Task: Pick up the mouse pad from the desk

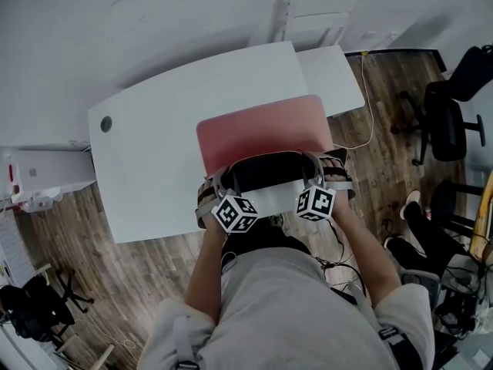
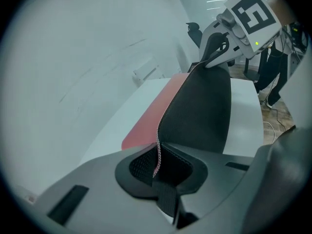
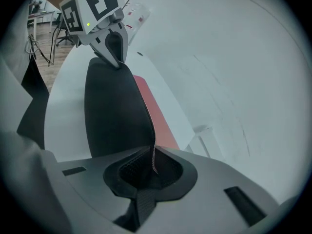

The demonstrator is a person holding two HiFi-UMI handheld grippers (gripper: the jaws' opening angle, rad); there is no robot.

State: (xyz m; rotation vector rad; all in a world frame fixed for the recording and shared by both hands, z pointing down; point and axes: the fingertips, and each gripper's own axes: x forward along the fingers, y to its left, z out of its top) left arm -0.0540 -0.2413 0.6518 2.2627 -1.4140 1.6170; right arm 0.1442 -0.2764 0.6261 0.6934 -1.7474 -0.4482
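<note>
Two hand-held grippers lift the near edge of a rectangular mouse pad [image 1: 262, 129], pink on top w/ a black rubbery underside and a stitched hem, off a white curved worktop [image 1: 154, 153].

The left gripper [image 2: 158, 167] has its jaws pressed nearly together, pinching one near corner by the hem. The right gripper [image 3: 153, 167] grips the other near corner the same way. Between them the raised strip curls up and shows its black back. The pink far part lies flat on the worktop, so the pickup looks only partly done.

Risks from here, as judged:
- **Slip:** each pinch seems to catch little more than the thin hem. A limp pad hanging from 2 corners could slide out, esp. if one side is raised faster.
- **Drag:** the rubbery back may cling to the worktop. A pull toward the person, rather than up, would load both pinches and could tear a corner free.
- **Sag/twist:** if the grippers drift closer, the middle droops; if they spread apart, the hem is stretched taut and may pop out of a jaw.
- **Drop:** a lost corner leaves the pad swinging from one gripper, poss. falling to the wooden floor [image 1: 92, 230] below.
</note>
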